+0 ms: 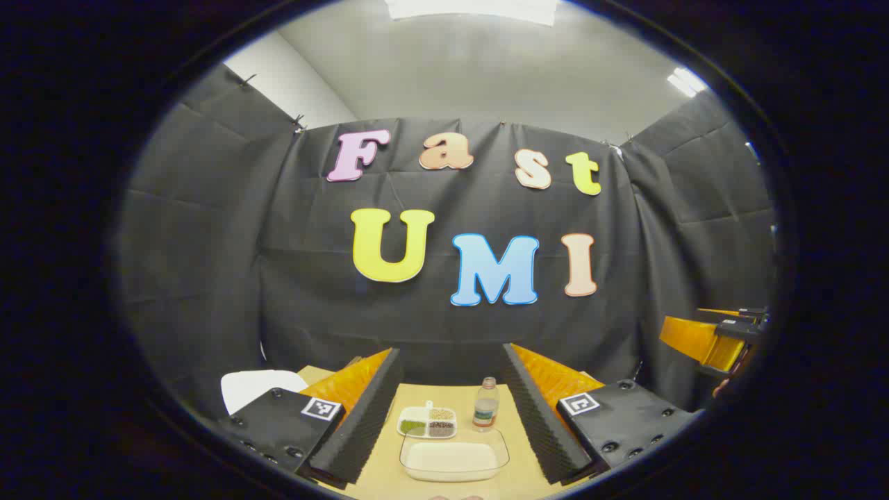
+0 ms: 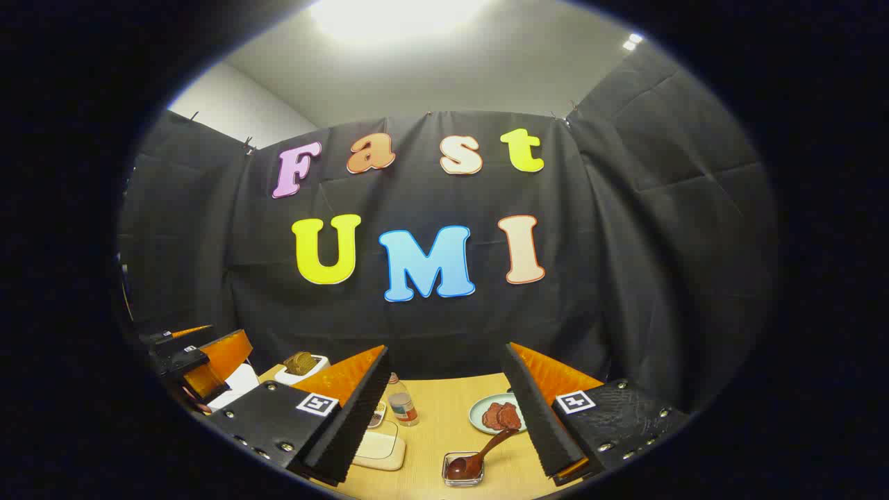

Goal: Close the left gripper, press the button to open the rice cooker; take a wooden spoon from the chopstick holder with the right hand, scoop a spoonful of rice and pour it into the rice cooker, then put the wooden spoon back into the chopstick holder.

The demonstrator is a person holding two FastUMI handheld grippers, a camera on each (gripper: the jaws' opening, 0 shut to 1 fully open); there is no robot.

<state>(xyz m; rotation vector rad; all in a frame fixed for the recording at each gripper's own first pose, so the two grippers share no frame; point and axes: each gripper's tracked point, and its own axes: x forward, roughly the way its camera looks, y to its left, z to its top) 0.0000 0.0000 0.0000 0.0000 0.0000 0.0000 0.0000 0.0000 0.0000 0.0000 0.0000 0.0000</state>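
I hold both grippers raised above the wooden table (image 2: 444, 410), and both stand wide open with nothing between the fingers: my left gripper (image 1: 451, 389) and my right gripper (image 2: 444, 396). The first step, as I judge it, is not yet begun, since the left one must close before it presses the button. In the left gripper view a white rounded body (image 1: 257, 389) shows past my left finger at the table's left edge; I take it for the rice cooker, though I cannot tell for certain. It lies to the left of and below my left gripper, the nearer hand to it. Straight ahead and below sits the clear tray of rice (image 1: 453, 458), pale and level, with a small divided dish (image 1: 427, 422) and a bottle (image 1: 486, 405) just behind it. In the right gripper view the wooden spoon (image 2: 479, 453) stands in a small clear holder (image 2: 463, 469), bowl down, its dark handle slanting up to the right, just below my right gripper.
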